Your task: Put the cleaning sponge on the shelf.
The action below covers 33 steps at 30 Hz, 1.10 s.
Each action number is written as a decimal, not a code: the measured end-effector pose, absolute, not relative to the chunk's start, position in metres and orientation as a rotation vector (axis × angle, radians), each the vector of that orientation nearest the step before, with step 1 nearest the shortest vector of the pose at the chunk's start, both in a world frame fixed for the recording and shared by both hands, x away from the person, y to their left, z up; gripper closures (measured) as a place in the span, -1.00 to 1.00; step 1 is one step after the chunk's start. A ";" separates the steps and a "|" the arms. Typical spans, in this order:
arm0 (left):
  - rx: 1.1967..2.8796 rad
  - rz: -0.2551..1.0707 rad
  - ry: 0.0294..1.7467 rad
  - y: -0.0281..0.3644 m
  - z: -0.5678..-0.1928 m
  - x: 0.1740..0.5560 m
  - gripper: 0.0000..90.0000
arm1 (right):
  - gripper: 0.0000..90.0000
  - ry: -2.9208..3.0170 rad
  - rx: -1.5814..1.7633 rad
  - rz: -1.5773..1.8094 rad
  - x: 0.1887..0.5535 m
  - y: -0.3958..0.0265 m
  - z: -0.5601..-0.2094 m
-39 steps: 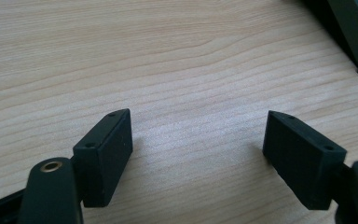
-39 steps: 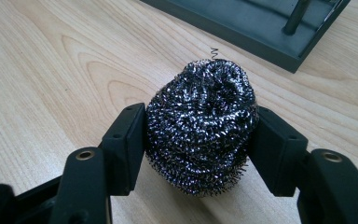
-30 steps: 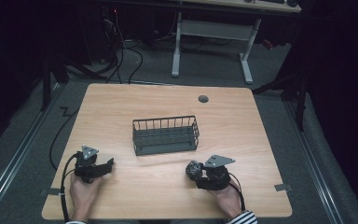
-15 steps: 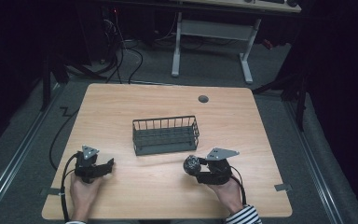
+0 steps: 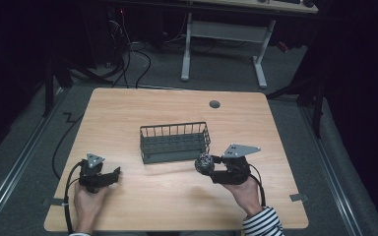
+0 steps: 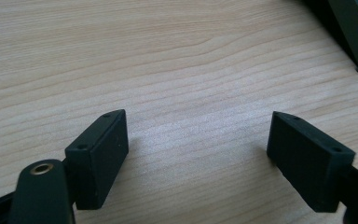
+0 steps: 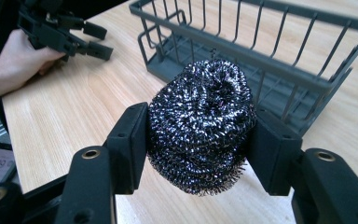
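Right gripper view puts the right tongs clenched on a dark steel-wool scouring ball, which should be lifted clear over the near rim of the grey wire basket at upper right before release, while the left tongs rest released over the wooden table.

Basket: middle of the table.
Scourer: between right gripper jaws, just before the basket's right end.
Left gripper: near table's front-left corner.
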<state>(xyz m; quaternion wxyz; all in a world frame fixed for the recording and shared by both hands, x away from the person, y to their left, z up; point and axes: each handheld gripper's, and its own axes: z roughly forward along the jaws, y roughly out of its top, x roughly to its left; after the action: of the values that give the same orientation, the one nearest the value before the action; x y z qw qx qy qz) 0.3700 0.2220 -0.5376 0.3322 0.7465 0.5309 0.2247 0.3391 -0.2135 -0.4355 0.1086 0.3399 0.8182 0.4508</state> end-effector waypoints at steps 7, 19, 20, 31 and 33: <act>1.950 0.585 1.387 0.222 -0.538 0.370 -0.54 | -0.03 2.396 0.974 1.328 0.351 -0.212 -0.418; 1.950 0.587 1.386 0.222 -0.538 0.370 -0.53 | -0.03 2.333 0.977 1.313 0.382 -0.210 -0.388; 1.950 0.587 1.386 0.222 -0.538 0.370 -0.53 | -0.03 2.327 0.976 1.307 0.385 -0.209 -0.387; 1.948 0.587 1.388 0.222 -0.538 0.369 -0.52 | -0.03 2.336 0.974 1.234 0.410 -0.196 -0.383; 1.948 0.587 1.388 0.222 -0.538 0.369 -0.52 | -0.03 2.337 0.984 1.223 0.415 -0.194 -0.385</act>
<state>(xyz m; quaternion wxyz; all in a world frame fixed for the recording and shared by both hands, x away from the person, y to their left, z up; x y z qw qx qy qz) 0.3694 0.2220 -0.5376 0.3329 0.7460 0.5313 0.2247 0.4154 -0.1939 -0.3846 0.1622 0.3449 0.8191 0.4287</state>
